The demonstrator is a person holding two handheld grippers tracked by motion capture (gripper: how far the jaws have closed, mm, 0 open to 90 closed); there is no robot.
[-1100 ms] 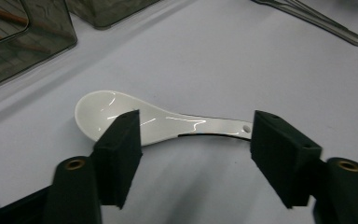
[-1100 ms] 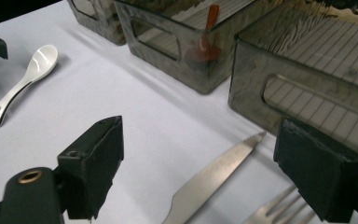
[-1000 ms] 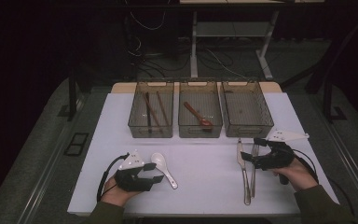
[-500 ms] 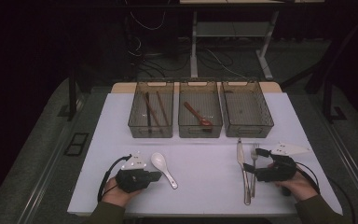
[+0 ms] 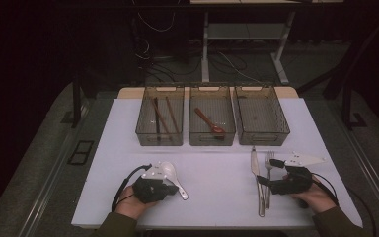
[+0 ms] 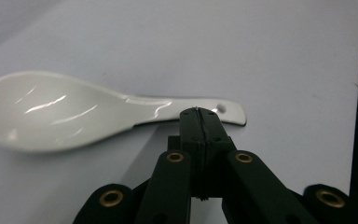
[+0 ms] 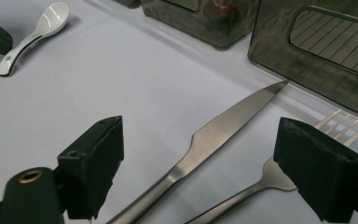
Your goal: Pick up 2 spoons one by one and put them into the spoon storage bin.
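Observation:
A white ceramic spoon (image 5: 169,173) (image 6: 65,109) lies on the white table (image 5: 217,163) at the front left. My left gripper (image 5: 173,188) (image 6: 199,115) is shut with nothing in it, its tips right at the spoon's handle end. At the front right a steel knife (image 5: 256,185) (image 7: 223,126) and a fork (image 5: 269,168) (image 7: 272,176) lie side by side. My right gripper (image 5: 269,173) (image 7: 205,163) is open and low over them, with the knife and the fork's neck between its pads.
Three dark see-through bins stand in a row at the back. The left bin (image 5: 160,140) holds chopsticks, the middle bin (image 5: 212,141) holds a brown spoon, and the right bin (image 5: 265,140) (image 7: 317,51) looks empty. Bare table lies between the two grippers.
My right gripper has moved toward the near edge and lower, over the knife and fork. The left gripper and the white spoon have stayed put.

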